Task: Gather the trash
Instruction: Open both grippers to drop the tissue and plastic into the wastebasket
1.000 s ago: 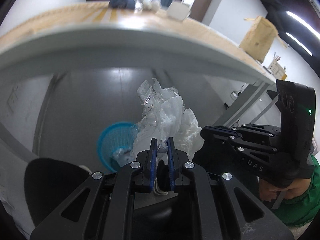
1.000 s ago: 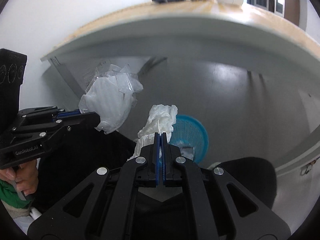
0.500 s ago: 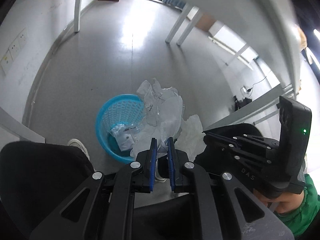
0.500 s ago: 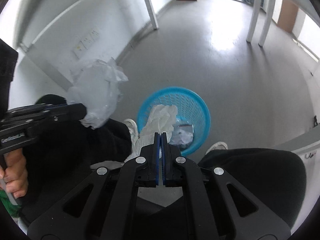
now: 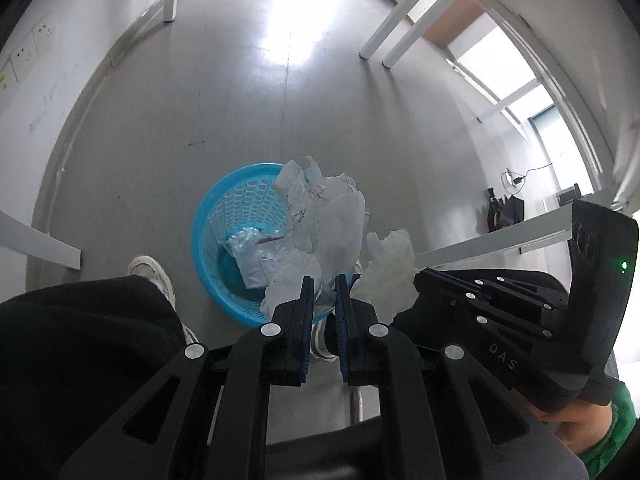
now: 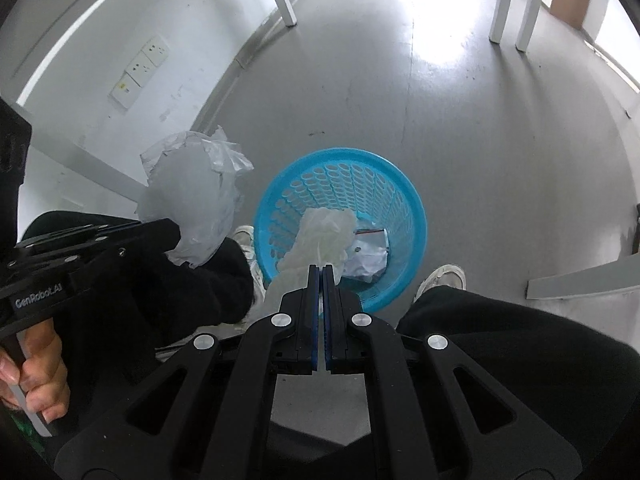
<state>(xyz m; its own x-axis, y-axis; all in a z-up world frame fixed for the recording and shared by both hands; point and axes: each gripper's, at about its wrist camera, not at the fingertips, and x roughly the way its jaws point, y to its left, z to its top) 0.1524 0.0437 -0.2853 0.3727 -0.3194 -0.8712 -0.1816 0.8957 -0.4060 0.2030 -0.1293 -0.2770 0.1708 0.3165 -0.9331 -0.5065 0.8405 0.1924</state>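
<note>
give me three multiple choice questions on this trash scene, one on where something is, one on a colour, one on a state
1. Where does the basket stand?
A. on a table
B. on the floor between the person's shoes
C. on a chair

2. What colour is the basket?
A. blue
B. red
C. black

3. What is the state of the right tool?
A. wide open and empty
B. out of view
C. shut on the white tissue

Answers:
1. B, since the right wrist view shows it on the grey floor with a white shoe on each side.
2. A, since its perforated wall and rim are bright blue in both views.
3. C, since its blue pads meet on the tissue, which hangs over the basket; the left tool likewise pinches the clear plastic bag.
</note>
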